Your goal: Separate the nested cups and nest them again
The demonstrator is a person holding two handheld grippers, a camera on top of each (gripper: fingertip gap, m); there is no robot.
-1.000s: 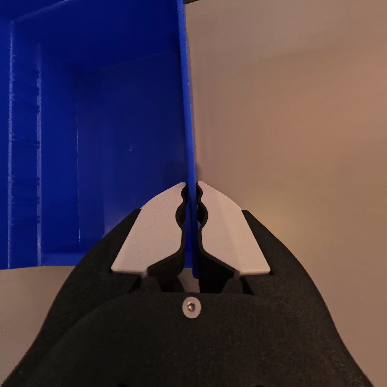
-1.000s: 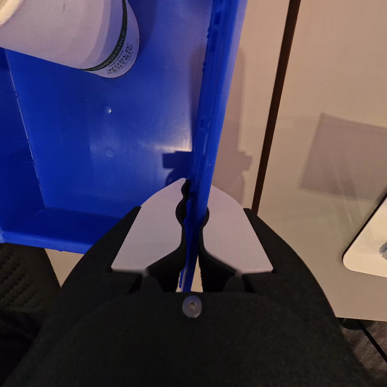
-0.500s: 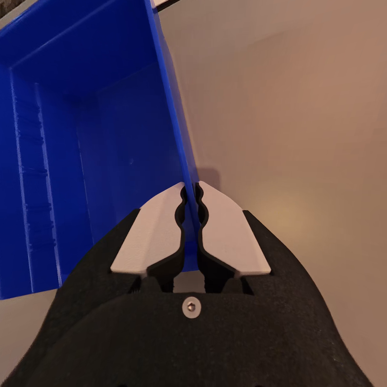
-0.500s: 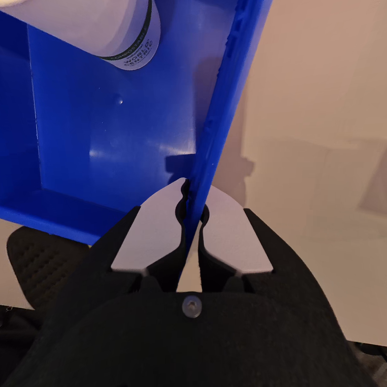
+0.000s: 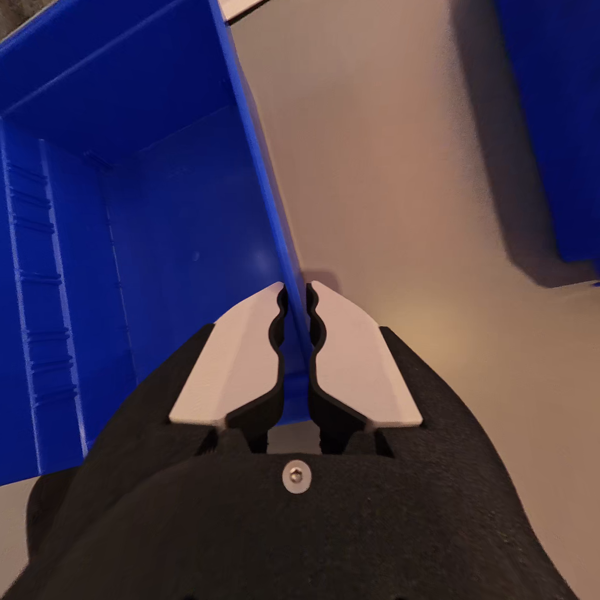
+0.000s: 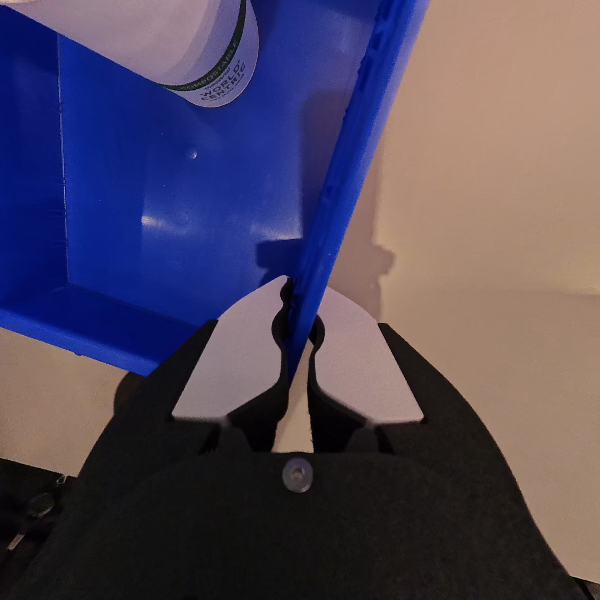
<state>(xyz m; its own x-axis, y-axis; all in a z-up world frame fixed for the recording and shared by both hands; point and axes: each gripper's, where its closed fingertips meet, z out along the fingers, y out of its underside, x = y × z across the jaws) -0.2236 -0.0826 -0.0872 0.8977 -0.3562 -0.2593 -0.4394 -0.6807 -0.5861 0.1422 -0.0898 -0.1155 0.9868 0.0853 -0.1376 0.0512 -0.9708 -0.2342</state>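
Note:
My left gripper (image 5: pixel 294 285) is shut on the right side wall of an empty blue bin (image 5: pixel 130 194), which fills the left half of the left wrist view and leans left. My right gripper (image 6: pixel 300 285) is shut on the ribbed right wall of another blue bin (image 6: pixel 162 211). A white paper cup (image 6: pixel 162 42) with a dark green band near its base lies on its side inside that bin, at the top left. I cannot tell whether other cups are nested in it; its mouth is out of frame.
Both bins are over a pale beige table (image 5: pixel 389 162), which also shows in the right wrist view (image 6: pixel 487 194). A blurred blue bin side (image 5: pixel 558 130) and its shadow sit at the left wrist view's upper right. Dark objects (image 6: pixel 32 503) lie below the table edge, lower left.
Both bins have turned relative to the grippers and now lean. The cup has slid further into the right wrist view. A second blue bin has come into the left wrist view at the right.

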